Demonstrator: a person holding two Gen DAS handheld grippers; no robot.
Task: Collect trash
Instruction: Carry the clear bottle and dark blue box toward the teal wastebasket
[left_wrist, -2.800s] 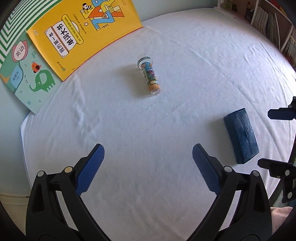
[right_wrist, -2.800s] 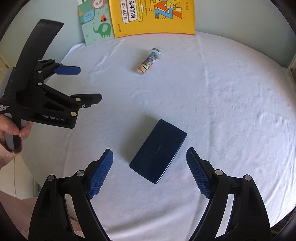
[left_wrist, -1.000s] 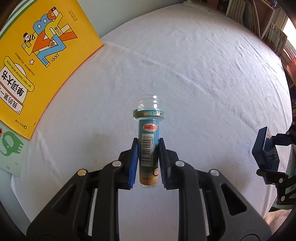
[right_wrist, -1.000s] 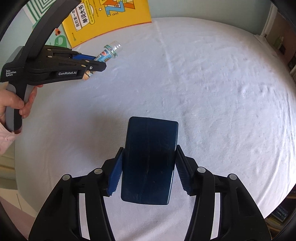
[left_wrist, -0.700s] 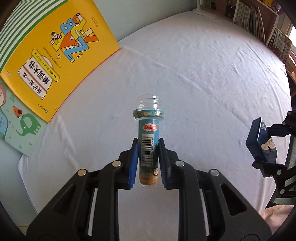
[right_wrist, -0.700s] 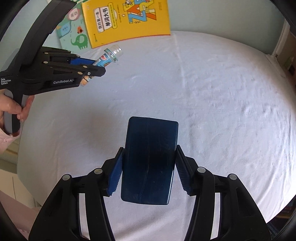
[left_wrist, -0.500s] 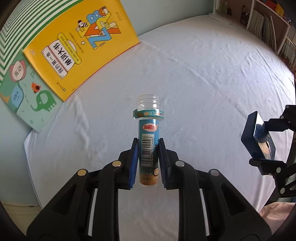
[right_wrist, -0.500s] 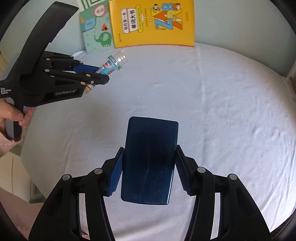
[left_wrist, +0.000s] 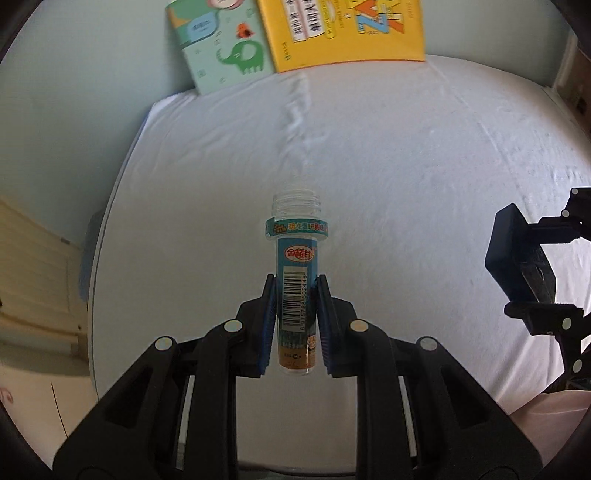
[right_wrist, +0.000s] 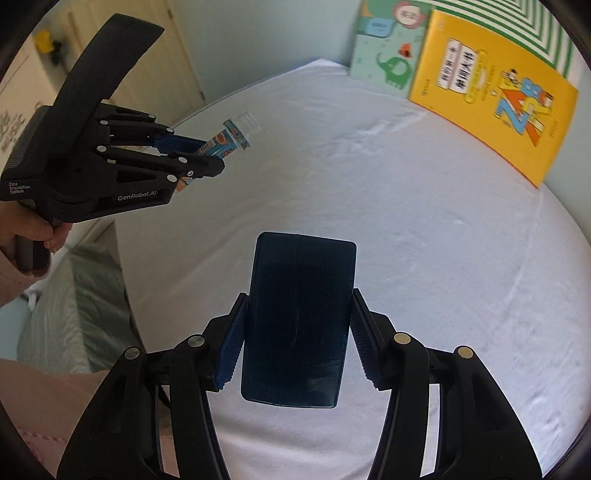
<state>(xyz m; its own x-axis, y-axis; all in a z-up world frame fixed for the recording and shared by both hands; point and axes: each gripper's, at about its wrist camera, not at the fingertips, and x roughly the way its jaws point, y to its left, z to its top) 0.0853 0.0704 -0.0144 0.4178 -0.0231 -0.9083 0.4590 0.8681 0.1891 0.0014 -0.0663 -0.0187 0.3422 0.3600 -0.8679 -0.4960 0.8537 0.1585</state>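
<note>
Both grippers have swung left since half a second ago, bringing the books toward top centre. Left gripper (left_wrist: 295, 325) fingers clench the small open bottle (left_wrist: 296, 284) above the white bed (left_wrist: 424, 177); right gripper (right_wrist: 295, 343) fingers grasp the dark blue pack (right_wrist: 299, 317). Yellow book (left_wrist: 347, 33) and elephant book (left_wrist: 225, 44) lean on the wall.

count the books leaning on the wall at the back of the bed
3 visible: a mint elephant book on the left, a yellow book beside it, and a green-striped one behind them. More may be hidden.
</note>
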